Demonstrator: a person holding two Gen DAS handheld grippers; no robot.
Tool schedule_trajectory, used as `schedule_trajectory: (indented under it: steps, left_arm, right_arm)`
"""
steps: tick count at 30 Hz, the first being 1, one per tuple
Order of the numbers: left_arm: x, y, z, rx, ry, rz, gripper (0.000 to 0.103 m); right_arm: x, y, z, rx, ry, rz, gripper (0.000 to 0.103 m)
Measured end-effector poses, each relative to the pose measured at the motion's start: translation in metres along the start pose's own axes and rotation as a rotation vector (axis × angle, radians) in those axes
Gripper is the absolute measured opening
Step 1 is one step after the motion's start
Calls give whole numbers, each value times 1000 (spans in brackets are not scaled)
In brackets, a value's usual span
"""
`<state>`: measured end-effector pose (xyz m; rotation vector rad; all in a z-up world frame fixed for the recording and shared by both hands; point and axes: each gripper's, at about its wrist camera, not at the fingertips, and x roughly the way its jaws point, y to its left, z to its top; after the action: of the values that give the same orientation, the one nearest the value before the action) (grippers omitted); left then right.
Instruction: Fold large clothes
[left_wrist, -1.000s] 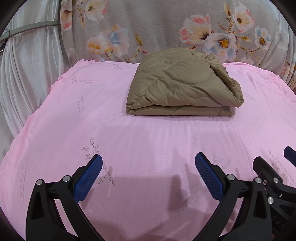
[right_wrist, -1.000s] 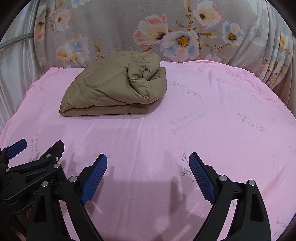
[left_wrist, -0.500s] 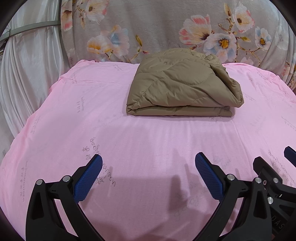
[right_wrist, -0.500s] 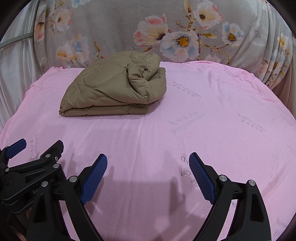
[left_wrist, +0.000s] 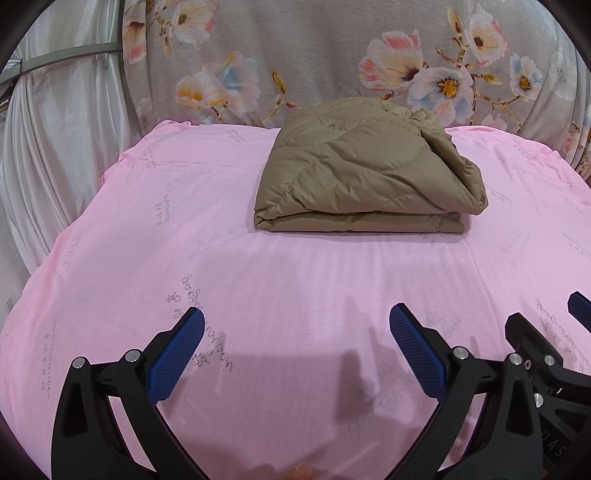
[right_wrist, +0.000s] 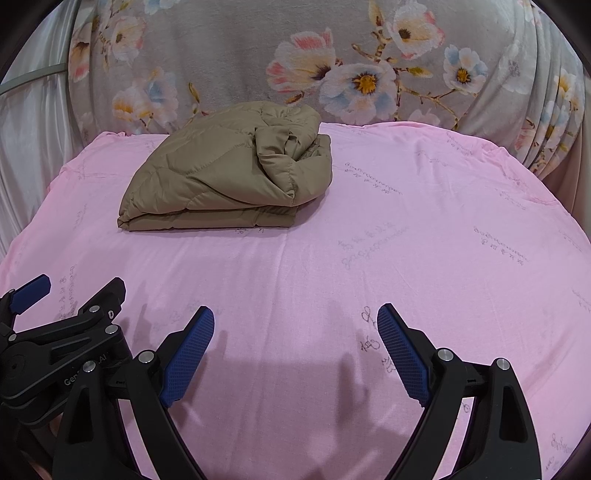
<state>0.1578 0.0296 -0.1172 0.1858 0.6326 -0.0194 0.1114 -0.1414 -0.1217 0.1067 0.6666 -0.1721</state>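
Both jaws are spread wide with nothing between them. Left gripper (left_wrist: 295, 350) sits low in the left wrist view, over the pink sheet (left_wrist: 295, 280), with its blue pads (left_wrist: 177, 360) far apart. Right gripper (right_wrist: 295, 350) sits low in the right wrist view, and its blue pads (right_wrist: 402, 354) are far apart too. Each gripper peeks into the other view: the right one at the lower right edge of the left view, the left one at the lower left edge of the right view.

A brown puffy coat (left_wrist: 365, 170) lies folded in a neat pile on the sheet. It is in the upper middle of the left view and the upper left of the right view (right_wrist: 229, 173). It is well apart from both grippers. Behind it is a grey cloth with flowers (left_wrist: 406, 66). A white curtain (left_wrist: 55, 140) hangs at the left edge.
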Motion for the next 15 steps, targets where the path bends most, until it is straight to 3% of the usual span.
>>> schedule_trajectory:
  steps: [15]
  left_arm:
    - [0, 0, 0, 1, -2, 4, 98]
  right_arm:
    - [-1, -1, 0, -1, 0, -1, 87]
